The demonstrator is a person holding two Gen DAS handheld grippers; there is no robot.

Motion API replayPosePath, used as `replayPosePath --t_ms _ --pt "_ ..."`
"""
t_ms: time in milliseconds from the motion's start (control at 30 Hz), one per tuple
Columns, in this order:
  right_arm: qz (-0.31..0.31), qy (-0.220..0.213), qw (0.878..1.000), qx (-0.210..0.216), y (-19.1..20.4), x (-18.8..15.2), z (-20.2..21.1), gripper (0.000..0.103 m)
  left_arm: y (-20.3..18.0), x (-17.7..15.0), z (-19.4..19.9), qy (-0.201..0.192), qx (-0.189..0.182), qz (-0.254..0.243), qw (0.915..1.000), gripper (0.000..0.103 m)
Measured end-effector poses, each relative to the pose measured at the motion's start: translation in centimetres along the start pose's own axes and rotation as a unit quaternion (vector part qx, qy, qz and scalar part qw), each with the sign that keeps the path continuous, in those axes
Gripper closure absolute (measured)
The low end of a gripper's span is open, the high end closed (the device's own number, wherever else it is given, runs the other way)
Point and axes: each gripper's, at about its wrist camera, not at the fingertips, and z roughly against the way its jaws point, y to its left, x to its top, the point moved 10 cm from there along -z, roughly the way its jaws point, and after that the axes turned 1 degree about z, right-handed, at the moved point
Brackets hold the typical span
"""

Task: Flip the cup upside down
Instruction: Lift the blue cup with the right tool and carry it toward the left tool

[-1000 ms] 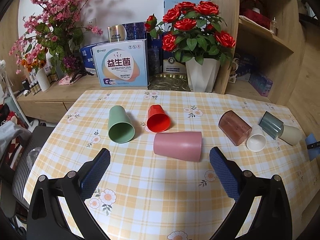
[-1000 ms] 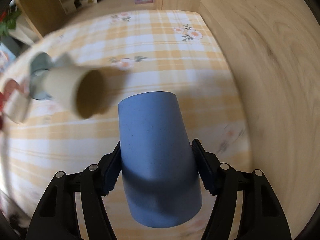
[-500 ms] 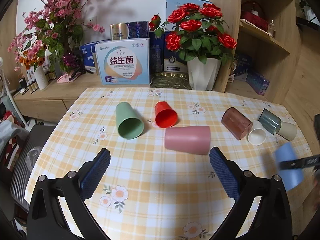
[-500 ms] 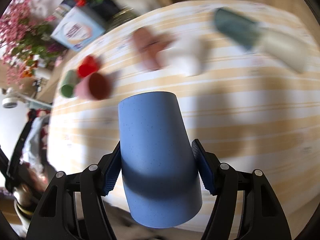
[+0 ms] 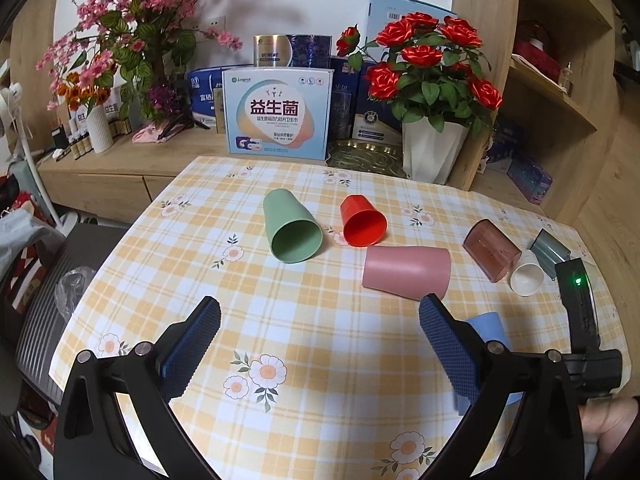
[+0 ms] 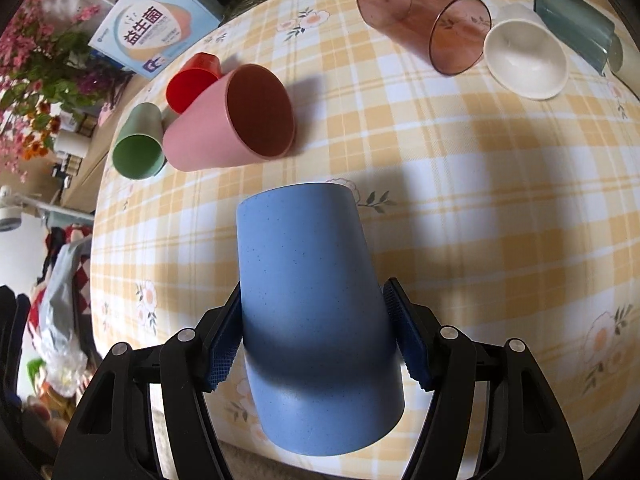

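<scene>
My right gripper (image 6: 316, 336) is shut on a blue speckled cup (image 6: 312, 304). The cup's closed base points away from the camera and its wide end is nearest, above the checked tablecloth (image 6: 460, 208). In the left wrist view the blue cup (image 5: 486, 326) shows partly behind my left gripper's right finger, near the table's front right. My left gripper (image 5: 320, 340) is open and empty above the table's near side.
Several cups lie on their sides: green (image 5: 290, 232), red (image 5: 362, 220), pink (image 5: 406, 268), brown clear (image 5: 492, 256), white (image 5: 526, 276), grey-green (image 5: 550, 246). A rose pot (image 5: 432, 152) and boxes (image 5: 278, 114) stand behind the table. A chair (image 5: 52, 280) is at left.
My right gripper has swung round with the blue cup and moved inward over the table's front right; the view has steadied. My left gripper stays open and shifted slightly.
</scene>
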Motion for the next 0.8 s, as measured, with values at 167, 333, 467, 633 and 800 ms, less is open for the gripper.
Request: replayPosePath --t_ms 167,333,467,633,800 --pt "-0.009 -0.004 1.0 -0.006 0.2 -0.2 -0.5 0.038 -0.3 -0.2 -0.3 0.003 -0.003 0.002 1.0 0.006" --pt "-0.012 0.001 1.0 -0.008 0.1 -0.4 -0.9 0.038 -0.8 -0.3 -0.7 0.009 -0.005 0.0 0.9999 0.006" --pt "-0.012 0.002 1.0 0.0 0.0 -0.3 -0.9 0.037 -1.0 -0.3 -0.7 0.01 -0.007 -0.001 0.9999 0.006" --pt "-0.011 -0.001 0.999 0.03 0.6 -0.2 0.2 0.029 -1.2 0.0 -0.5 0.011 -0.01 0.003 0.9999 0.006" --pt "-0.022 -0.04 0.998 0.04 0.0 0.6 2.7 0.015 -1.8 0.1 -0.3 0.012 -0.02 0.004 0.9997 0.006"
